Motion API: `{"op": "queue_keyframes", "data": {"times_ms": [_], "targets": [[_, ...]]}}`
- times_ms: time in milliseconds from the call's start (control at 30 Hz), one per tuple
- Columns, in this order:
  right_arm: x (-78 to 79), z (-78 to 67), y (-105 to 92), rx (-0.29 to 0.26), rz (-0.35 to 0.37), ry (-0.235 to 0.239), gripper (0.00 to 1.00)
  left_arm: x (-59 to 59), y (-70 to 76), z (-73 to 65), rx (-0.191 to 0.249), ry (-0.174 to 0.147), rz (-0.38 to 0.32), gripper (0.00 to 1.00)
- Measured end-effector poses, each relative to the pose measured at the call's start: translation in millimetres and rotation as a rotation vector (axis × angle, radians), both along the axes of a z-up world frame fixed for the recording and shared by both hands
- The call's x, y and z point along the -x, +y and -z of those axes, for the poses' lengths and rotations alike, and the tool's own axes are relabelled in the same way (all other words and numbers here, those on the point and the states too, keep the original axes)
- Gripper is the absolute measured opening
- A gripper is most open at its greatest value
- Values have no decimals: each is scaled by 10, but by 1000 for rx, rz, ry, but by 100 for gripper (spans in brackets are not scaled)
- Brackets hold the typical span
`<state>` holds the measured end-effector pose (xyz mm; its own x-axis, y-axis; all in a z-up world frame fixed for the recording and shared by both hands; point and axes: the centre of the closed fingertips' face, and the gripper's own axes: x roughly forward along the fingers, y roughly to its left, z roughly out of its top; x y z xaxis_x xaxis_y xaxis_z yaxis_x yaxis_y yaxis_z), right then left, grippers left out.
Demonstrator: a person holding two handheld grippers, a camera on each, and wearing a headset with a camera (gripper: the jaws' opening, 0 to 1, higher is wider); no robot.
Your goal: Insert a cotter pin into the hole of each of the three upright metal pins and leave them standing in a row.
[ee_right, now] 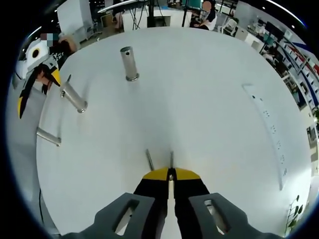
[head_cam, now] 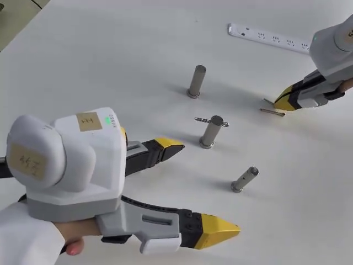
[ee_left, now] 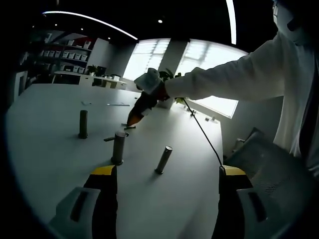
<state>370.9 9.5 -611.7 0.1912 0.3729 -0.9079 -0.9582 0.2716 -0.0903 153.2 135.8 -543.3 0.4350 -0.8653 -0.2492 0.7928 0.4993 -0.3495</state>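
**Right fingers pinch a cotter; one pin fitted**

The right gripper has its fingers pressed together on a thin cotter pin, which pokes out past the tips down at the table. In the head view a loose cotter lies just beside those tips at 7 o'clock, and a power strip lies at 12. The far pin stands bare at about 9 to 10 o'clock. The middle pin, at 8, carries a fitted cotter through its top. The near pin, at 7, is bare and looks tilted. The left gripper hovers with its fingers spread wide and holding nothing, and the near pin lies at its 3 o'clock.
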Motion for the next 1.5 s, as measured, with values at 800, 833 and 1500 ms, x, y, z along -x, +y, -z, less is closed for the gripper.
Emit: {"op": "queue_keyframes", "data": {"times_ms": [800,833,1500], "targets": [[229,-514,224,-142,-33,-224,0,-242,251,-257,101,15,-151,78],[268,-553,240,-146,-41,-231,0,-258,260,-267,101,13,-156,78],[1067,-1127,675,-309,-149,-442,0,-504,80,-612,165,44,-106,68]]}}
